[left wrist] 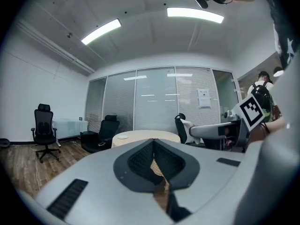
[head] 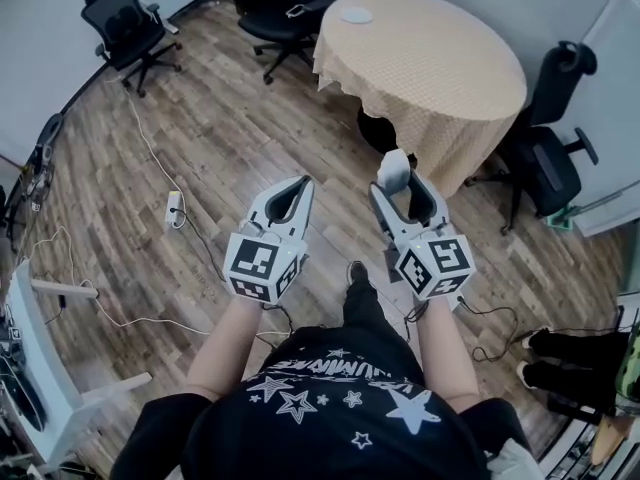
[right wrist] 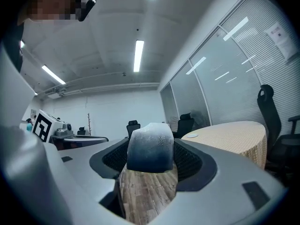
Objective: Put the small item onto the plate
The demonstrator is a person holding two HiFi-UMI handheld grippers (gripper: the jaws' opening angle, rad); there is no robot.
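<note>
presently both tools are held out over the wooden floor (head: 230, 138), well short of the round desk (head: 440, 78), which is draped in a tan checked cloth. the right tool (head: 397, 173) is closed on the small item (head: 392, 166), a pale grey-white rounded block. in the right gripper view the small item (right wrist: 151, 148) is seen clamped between the two jaws near their tips, its top standing above them. the left tool (head: 299, 188) is seen with its jaws brought together and nothing between them; in the left gripper view only a thin slit is left at the tips, through which cloth and floor are glimpsed. the plate (head: 355, 14), small and white, is set on the far part of the desk near its edge, well apart from the small item. a black office chair (head: 128, 23) is noted at upper left, a second chair (head: 285, 13) beyond the desk, a third chair (head: 552, 143) at its right. a white power strip (head: 173, 208) with trailing cables is seen on the floor, left of the left tool.
</note>
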